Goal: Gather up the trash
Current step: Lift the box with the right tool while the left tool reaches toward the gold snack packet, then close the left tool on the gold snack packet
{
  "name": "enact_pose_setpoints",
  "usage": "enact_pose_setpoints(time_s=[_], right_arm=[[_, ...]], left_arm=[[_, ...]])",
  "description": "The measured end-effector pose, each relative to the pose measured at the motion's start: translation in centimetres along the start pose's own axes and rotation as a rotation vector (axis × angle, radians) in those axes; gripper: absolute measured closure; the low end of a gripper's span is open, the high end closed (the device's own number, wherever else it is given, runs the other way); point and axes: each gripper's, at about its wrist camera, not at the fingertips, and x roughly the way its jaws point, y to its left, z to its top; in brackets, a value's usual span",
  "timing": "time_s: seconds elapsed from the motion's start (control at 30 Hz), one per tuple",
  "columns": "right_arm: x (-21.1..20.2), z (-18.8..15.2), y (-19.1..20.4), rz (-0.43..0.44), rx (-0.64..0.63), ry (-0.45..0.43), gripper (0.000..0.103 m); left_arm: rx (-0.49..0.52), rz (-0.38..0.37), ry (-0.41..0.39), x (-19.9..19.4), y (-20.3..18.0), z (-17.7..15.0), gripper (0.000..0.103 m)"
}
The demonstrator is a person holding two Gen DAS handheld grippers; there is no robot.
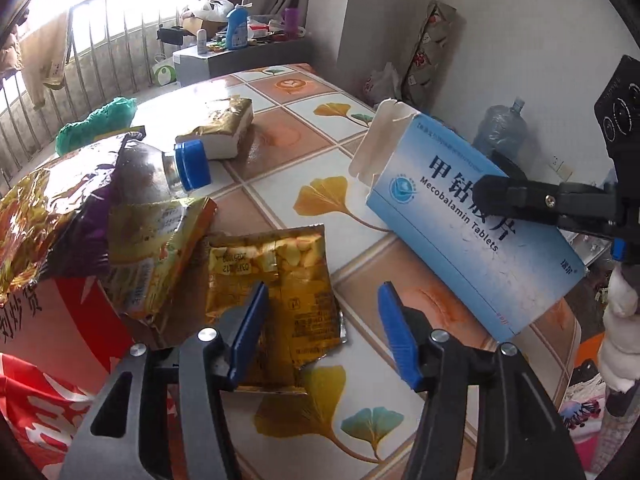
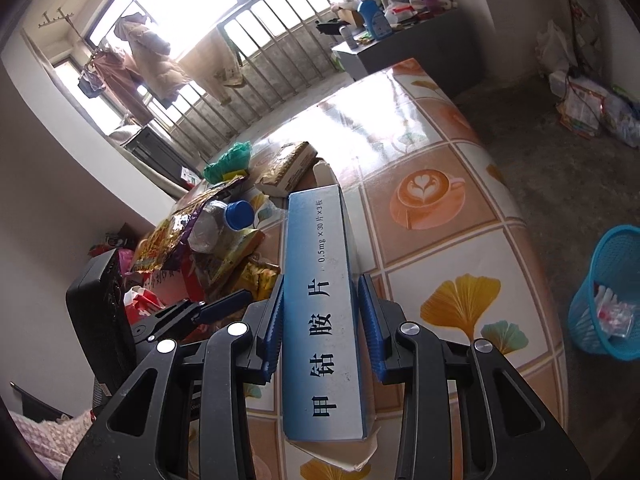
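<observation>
Right hand-held gripper (image 2: 322,326): clamps blue cardboard tablet box (image 2: 320,300), lifted.
Left hand-held gripper (image 1: 322,326): open, empty.
Left: gold foil wrappers (image 1: 276,280), counter (image 1: 360,420).
Blue mesh bin (image 2: 608,300): some trash inside.

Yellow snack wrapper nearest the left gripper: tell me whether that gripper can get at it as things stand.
Probably yes. The left gripper is open and empty, the yellow wrapper lies flat right under its fingers, and nothing covers that near edge. The right gripper holds the medicine box off to the side.

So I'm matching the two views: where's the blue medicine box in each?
Left wrist: blue medicine box at right, lifted, pinched by the right claw.
Right wrist: centre bottom, between that claw's fingers.
Shared landmark: blue bottle cap.
</observation>
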Motion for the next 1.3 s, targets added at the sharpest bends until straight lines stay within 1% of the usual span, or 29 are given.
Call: enact_pose_setpoints(time_s=[0.1,0.17,0.23,0.27,0.3,0.33,0.43,0.5,0.57,0.73,0.83,0.87,1.0,1.07,1.13,1.17,1.23,1.3], right_arm=[[-0.2,0.0,-0.4,-0.012,0.006,-0.001,0.07],[-0.2,-0.1,-0.4,-0.016,0.01,0.0,0.07],[-0.3,-0.1,-0.4,-0.016,0.013,-0.002,0.07],[-0.3,-0.2,-0.4,-0.017,0.015,-0.003,0.07],[-0.4,-0.2,-0.4,-0.015,0.016,-0.005,0.07],[-0.3,-0.3,-0.4,-0.015,0.018,-0.006,0.07],[-0.3,-0.4,-0.2,-0.017,0.021,-0.008,0.07],[-0.3,-0.4,-0.2,-0.021,0.021,-0.009,0.07],[-0.3,-0.4,-0.1,-0.026,0.021,-0.008,0.07],[-0.3,-0.5,-0.2,-0.026,0.034,-0.012,0.07],[-0.3,-0.6,-0.3,-0.021,0.041,-0.018,0.07],[-0.3,-0.7,-0.3,-0.018,0.043,-0.02,0.07],[-0.5,-0.8,-0.5,-0.006,0.049,-0.024,0.07],[-0.6,-0.9,-0.5,-0.003,0.049,-0.025,0.07],[-0.7,-1.0,-0.5,0.0,0.05,-0.027,0.071],[-0.8,-1.0,-0.6,0.002,0.051,-0.027,0.071],[-0.9,-1.1,-0.6,0.008,0.053,-0.03,0.071],[-1.1,-1.2,-0.6,0.017,0.054,-0.034,0.071]], left_arm=[[0.021,-0.082,-0.02,-0.7,-0.9,-0.4,0.048],[0.028,-0.107,-0.049,-1.8,-1.2,-0.6,0.048],[0.04,-0.084,-0.067,-2.6,-1.1,-0.6,0.047],[0.043,-0.05,-0.062,-2.8,-1.1,-0.5,0.044],[0.04,-0.013,-0.05,-2.9,-0.9,-0.5,0.04],[0.032,0.015,-0.036,-2.7,-0.6,-0.5,0.038],[-0.014,0.044,0.011,-1.8,0.4,-0.2,0.035],[-0.04,0.037,0.047,-1.1,0.9,-0.1,0.035],[-0.054,0.014,0.062,-0.8,0.9,-0.1,0.034],[-0.07,-0.021,0.074,-0.9,0.7,-0.1,0.03],[-0.098,-0.044,0.082,-0.8,0.9,-0.1,0.027],[-0.105,-0.04,0.078,-0.8,0.9,0.0,0.026],[-0.081,0.022,0.078,-0.4,0.5,0.3,0.026],[-0.078,0.041,0.078,-0.3,0.5,0.3,0.026],[-0.074,0.064,0.076,-0.3,0.4,0.4,0.031],[-0.071,0.077,0.075,-0.3,0.5,0.4,0.036],[-0.07,0.089,0.074,-0.3,0.6,0.4,0.042],[-0.075,0.095,0.073,-0.4,0.9,0.5,0.05]])
